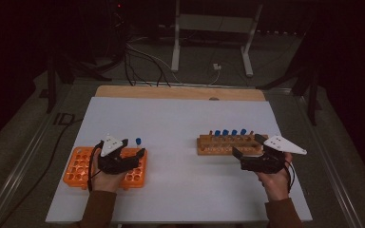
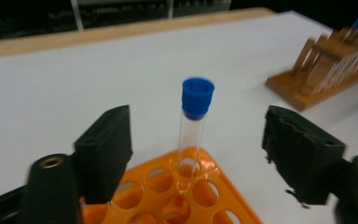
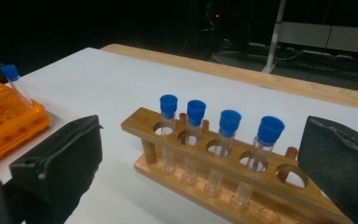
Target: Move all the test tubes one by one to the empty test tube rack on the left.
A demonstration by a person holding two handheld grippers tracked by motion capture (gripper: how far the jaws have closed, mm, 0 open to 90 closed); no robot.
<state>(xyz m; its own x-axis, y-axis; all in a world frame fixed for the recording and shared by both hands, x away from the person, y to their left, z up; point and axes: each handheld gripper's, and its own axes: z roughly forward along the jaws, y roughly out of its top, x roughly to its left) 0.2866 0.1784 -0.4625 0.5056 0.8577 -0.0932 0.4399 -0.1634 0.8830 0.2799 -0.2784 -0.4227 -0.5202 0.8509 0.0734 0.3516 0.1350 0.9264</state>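
Note:
A clear test tube with a blue cap [image 2: 193, 126] stands upright in a corner hole of the orange rack [image 2: 223, 186]. My left gripper [image 2: 198, 123] is open around it, a jaw on each side with a gap to the glass. From above, this gripper [image 1: 134, 148] hovers over the orange rack [image 1: 76, 168] at the left. The wooden rack [image 3: 140, 123] holds several blue-capped tubes [image 3: 228, 123] in a row, with one empty hole at its near end. My right gripper [image 3: 203, 140] is open just in front of that rack [image 1: 218, 145], holding nothing.
A white sheet [image 1: 180, 118] covers the table, with a wooden strip [image 1: 180, 92] along its far edge. Cables and a white metal stand [image 1: 214, 28] lie on the dark floor beyond. The orange rack [image 3: 4, 121] sits far off to the left of the right gripper.

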